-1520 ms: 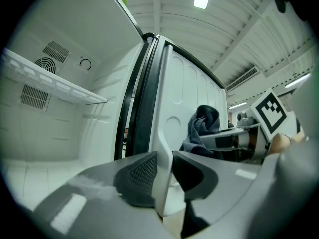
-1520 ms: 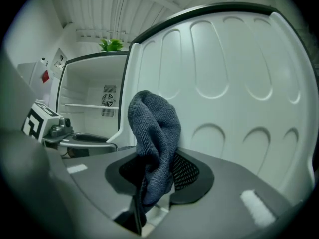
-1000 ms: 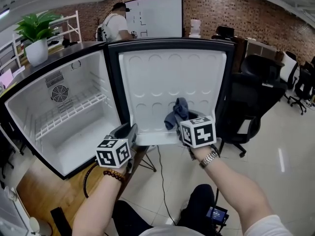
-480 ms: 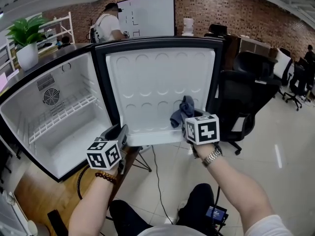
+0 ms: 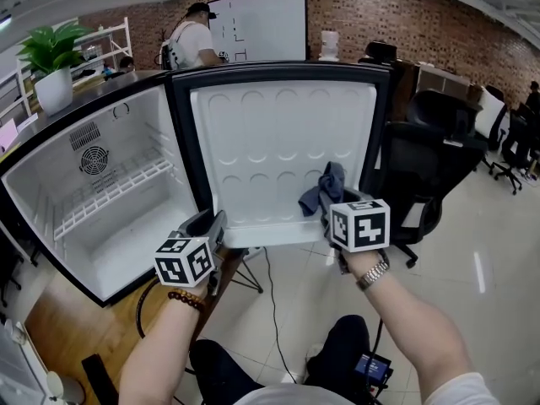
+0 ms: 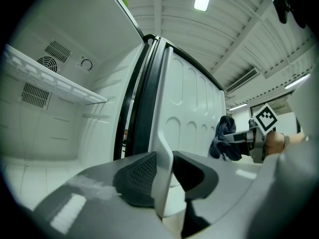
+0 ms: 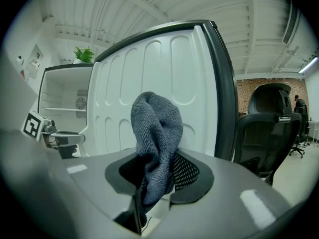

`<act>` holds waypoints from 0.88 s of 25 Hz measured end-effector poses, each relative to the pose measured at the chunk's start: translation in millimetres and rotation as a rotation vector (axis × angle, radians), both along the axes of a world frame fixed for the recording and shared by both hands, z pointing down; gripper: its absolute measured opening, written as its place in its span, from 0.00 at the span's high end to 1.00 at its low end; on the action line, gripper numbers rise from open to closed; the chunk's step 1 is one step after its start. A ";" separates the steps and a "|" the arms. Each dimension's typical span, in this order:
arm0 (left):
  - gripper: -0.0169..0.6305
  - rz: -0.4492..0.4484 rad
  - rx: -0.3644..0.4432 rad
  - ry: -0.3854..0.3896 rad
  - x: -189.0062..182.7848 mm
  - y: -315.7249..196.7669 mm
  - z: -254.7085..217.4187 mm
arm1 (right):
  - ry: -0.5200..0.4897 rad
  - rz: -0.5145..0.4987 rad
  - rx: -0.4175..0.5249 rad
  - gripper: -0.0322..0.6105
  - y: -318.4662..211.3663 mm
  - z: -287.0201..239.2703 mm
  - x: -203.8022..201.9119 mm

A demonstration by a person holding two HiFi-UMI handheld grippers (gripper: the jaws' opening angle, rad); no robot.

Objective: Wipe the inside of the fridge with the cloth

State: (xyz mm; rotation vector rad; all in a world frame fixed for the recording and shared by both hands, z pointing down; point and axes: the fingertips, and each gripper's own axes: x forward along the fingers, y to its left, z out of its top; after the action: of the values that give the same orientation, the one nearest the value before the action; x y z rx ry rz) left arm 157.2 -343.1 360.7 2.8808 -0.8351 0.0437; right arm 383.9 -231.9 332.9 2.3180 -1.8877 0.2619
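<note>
1. Left gripper [image 6: 164, 169]: jaws closed on the white bottom rim [image 5: 268, 236] of the open fridge door [image 5: 283, 133], at its hinge end.
2. Right gripper [image 7: 158, 176]: jaws clamped on a grey cloth [image 7: 155, 128].
3. The cloth stands bunched, its long axis upright and its free end pointing up, just in front of the door's inner panel near the right edge.
4. Left of the door, the fridge compartment [image 5: 51, 175] gapes open, with a wire shelf [image 5: 118, 192] across it.
5. A black office chair [image 5: 422, 154] stands close beside the door's right edge, on pale floor [image 5: 472, 268].
</note>
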 end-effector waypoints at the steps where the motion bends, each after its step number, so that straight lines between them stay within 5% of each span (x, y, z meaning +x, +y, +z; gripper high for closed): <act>1: 0.81 0.000 0.000 0.001 0.4 0.3 -0.1 | 0.000 -0.029 0.009 0.76 0.3 -0.8 -9.1; 12: 0.81 0.027 -0.022 0.009 -2.8 3.7 -2.0 | 0.047 -0.404 0.062 0.75 -44.6 9.8 -166.4; 22: 0.82 0.040 -0.006 0.044 -39.8 8.1 -9.4 | 0.031 -0.480 0.044 0.75 -88.5 18.4 -208.1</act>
State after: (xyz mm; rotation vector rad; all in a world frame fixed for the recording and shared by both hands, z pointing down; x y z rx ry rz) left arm 117.4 -335.0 351.3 2.8813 -0.7678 -0.0130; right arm 175.8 -320.4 351.2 1.7984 -2.3704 0.1260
